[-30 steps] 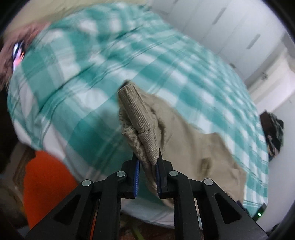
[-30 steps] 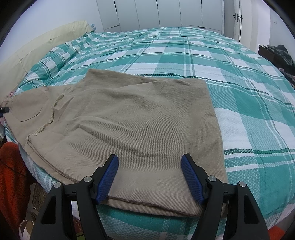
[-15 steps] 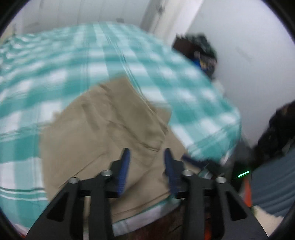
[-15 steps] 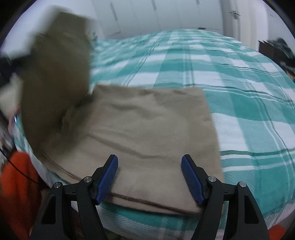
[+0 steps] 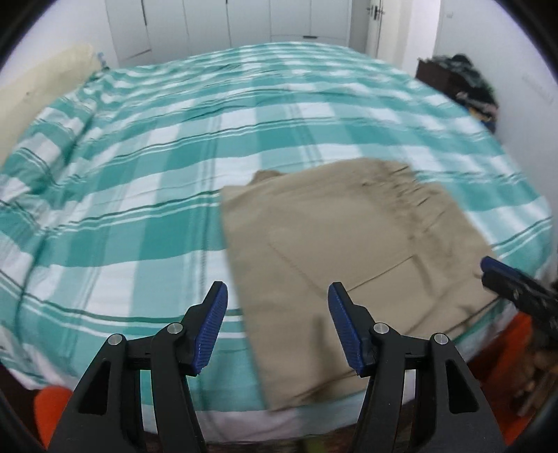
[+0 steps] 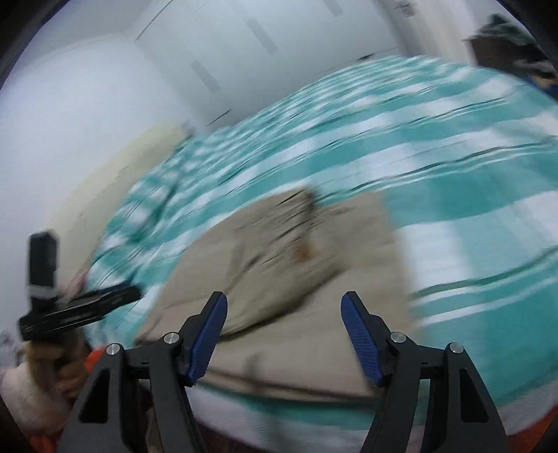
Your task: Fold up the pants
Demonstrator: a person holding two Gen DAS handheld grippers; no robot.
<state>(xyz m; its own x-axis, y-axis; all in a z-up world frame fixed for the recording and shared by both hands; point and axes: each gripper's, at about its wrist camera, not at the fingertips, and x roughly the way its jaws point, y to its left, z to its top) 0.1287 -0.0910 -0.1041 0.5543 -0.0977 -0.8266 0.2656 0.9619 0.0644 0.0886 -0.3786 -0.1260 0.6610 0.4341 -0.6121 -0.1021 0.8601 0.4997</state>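
The khaki pants (image 5: 348,244) lie folded in a flat stack on the teal plaid bed (image 5: 139,174), near its front right edge, with a back pocket facing up. My left gripper (image 5: 279,324) hovers over the stack's left edge. Its jaws are opening, and no cloth is pinched between them. The right wrist view is blurred; there the pants (image 6: 296,278) lie just beyond my right gripper (image 6: 284,334). Its jaws stand wide, closing slightly, and grip nothing. The left gripper (image 6: 76,306) shows at the left in a hand (image 6: 62,369), and the right gripper (image 5: 516,285) at the far right.
A cream pillow (image 5: 42,80) lies at the bed's far left. White wardrobe doors (image 5: 244,21) stand behind the bed. A dark pile of clothes (image 5: 460,80) sits on furniture at the right. Something orange (image 5: 48,407) lies below the bed's front edge.
The left gripper carried the pants' end over onto the rest, let it go and opened. It now hangs above the folded stack. The right gripper tilted and lifted a little.
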